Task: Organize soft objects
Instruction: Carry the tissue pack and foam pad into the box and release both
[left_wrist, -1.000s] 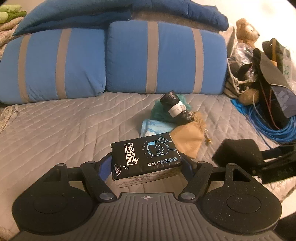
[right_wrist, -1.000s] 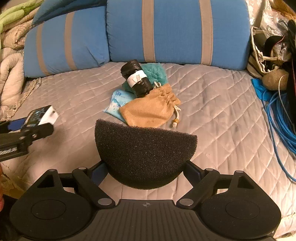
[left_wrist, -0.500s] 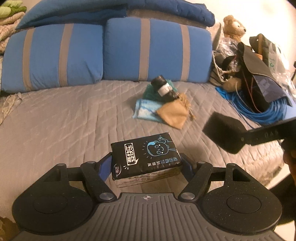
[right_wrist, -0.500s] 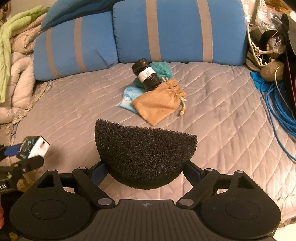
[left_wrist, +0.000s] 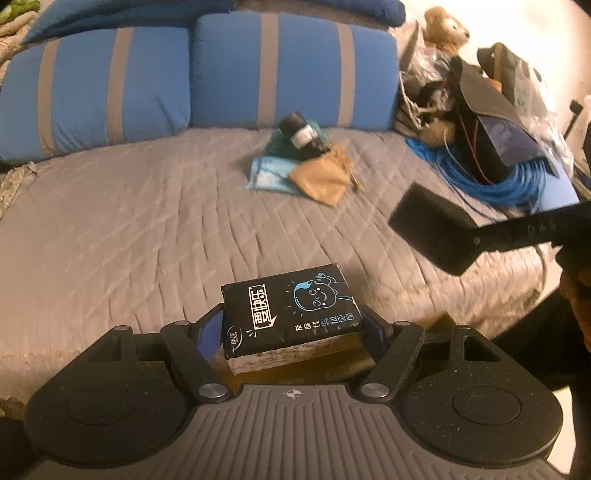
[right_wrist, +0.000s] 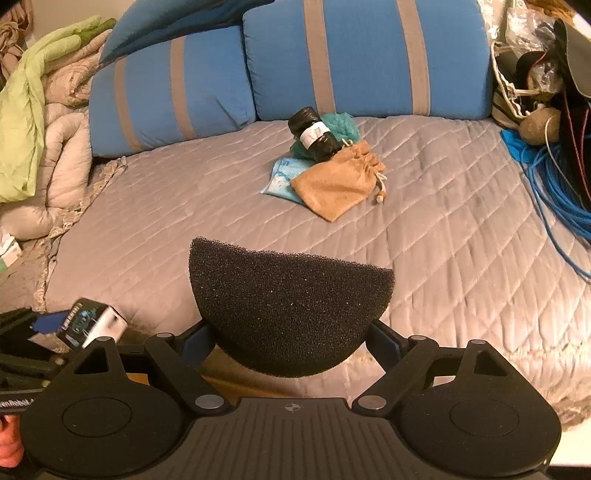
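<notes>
Tissue pack (left_wrist: 290, 317) crosswise in clamped left tongs (left_wrist: 293, 328), right tongs (right_wrist: 291, 332) gripping foam half-disc (right_wrist: 288, 310), flat edge outward.

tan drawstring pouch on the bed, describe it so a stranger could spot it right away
In front of the two blue striped pillows, a small pile sits mid-bed on the grey quilt. The tan drawstring pouch is its nearest piece, overlapping a pale blue packet. It alone is tan, with a gathered neck and beaded cord.
</notes>
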